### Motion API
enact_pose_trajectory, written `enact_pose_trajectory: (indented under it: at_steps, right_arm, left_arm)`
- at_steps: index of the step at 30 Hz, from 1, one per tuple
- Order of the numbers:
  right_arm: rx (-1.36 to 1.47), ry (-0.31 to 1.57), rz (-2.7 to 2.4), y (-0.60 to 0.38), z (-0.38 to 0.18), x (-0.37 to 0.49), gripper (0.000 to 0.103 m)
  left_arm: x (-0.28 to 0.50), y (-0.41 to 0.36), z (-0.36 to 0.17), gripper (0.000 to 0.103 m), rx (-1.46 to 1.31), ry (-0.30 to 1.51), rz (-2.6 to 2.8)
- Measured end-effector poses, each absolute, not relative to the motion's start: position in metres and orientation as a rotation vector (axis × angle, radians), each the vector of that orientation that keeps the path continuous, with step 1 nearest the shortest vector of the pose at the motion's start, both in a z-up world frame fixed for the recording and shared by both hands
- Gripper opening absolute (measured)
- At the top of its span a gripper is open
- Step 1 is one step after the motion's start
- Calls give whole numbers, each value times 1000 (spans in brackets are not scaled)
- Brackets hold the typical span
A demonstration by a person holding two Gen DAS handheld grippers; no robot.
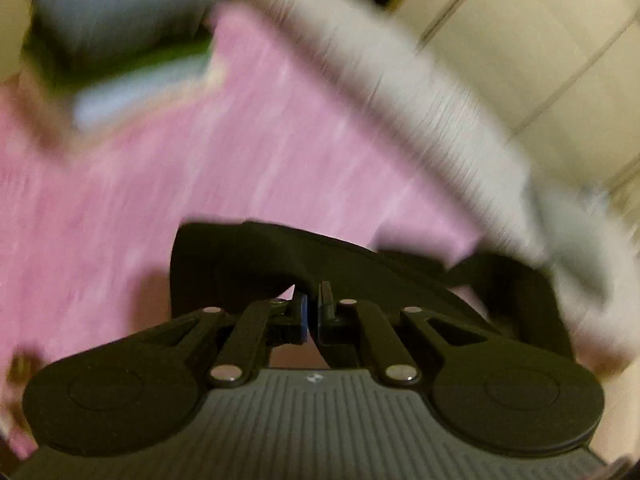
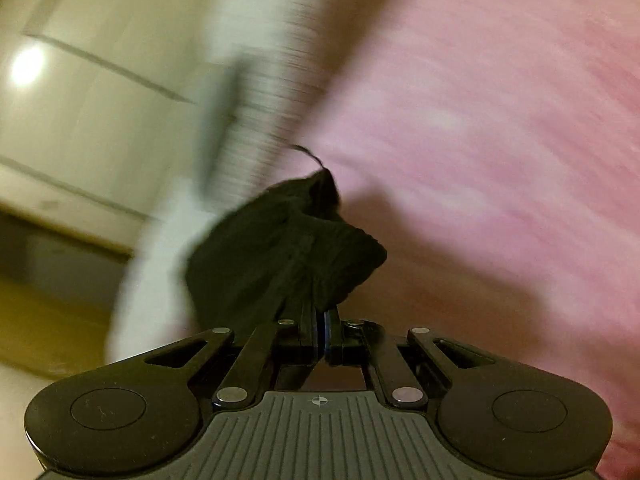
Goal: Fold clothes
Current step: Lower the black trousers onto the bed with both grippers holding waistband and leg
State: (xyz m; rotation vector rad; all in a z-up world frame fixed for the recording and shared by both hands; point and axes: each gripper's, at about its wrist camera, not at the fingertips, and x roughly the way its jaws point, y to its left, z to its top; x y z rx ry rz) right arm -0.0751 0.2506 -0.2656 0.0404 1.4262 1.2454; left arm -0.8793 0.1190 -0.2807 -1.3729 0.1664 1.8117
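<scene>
A pink bedcover [image 1: 200, 200] fills both blurred views, edged by a white striped border [image 1: 420, 100]. Above it hangs a black garment [image 1: 260, 256], bunched at each end. The left gripper [image 1: 314, 300] pinches one end, jaws closed; the right gripper [image 2: 320, 316] clamps the other.

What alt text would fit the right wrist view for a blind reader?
The right gripper is shut on a bunched black fabric garment above a pink bed cover. A white striped cloth edge and cream cupboard doors lie beyond, all blurred.
</scene>
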Motion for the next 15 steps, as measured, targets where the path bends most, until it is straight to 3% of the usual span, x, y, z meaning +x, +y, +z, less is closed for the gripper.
enact_pose_trajectory:
  at_steps: [3,6,15]
  right_arm:
    - [-59,1517,1012,192,-357,-41,1]
    - [-44,1579,924,153,-410,-18,1]
    - [24,1486,1142,144,-360,-15,1]
  left_arm:
    - [-852,94,-367,2,-1529,346,1836]
    - [-834,75,-398,3,-1496,391,1898]
    - [-824,69,-350,2,-1339,361,1890]
